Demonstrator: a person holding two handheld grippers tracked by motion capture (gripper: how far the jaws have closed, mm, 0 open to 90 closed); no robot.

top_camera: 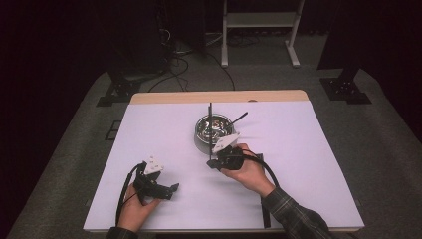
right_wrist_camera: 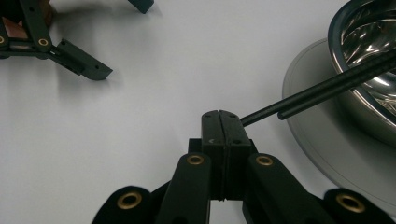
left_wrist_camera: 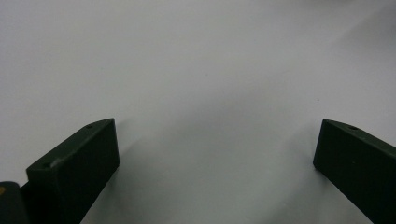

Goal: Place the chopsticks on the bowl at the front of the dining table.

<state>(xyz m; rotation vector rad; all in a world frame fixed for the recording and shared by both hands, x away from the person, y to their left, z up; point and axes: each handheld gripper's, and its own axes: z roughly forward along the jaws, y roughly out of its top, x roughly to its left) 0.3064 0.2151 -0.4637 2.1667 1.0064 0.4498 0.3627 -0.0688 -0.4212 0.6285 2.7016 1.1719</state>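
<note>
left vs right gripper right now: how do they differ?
The left gripper has its jaws spread wide with bare table between them; the right gripper is shut on a black stick. Left sits away from the metal bowl; right sits beside it, its stick reaching into it. Both are black, hand-held, low over the white table.

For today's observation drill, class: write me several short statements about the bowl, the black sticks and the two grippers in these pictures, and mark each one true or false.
1. The right gripper is shut on a black stick. True.
2. The left gripper is shut on a stick. False: its jaws stand wide apart over the bare white table.
3. The metal bowl lies upside down. False: it stands upright, open side up.
4. The held stick reaches into the bowl. True.
5. The left gripper touches the bowl. False: it is apart from it, near the person's side.
</note>
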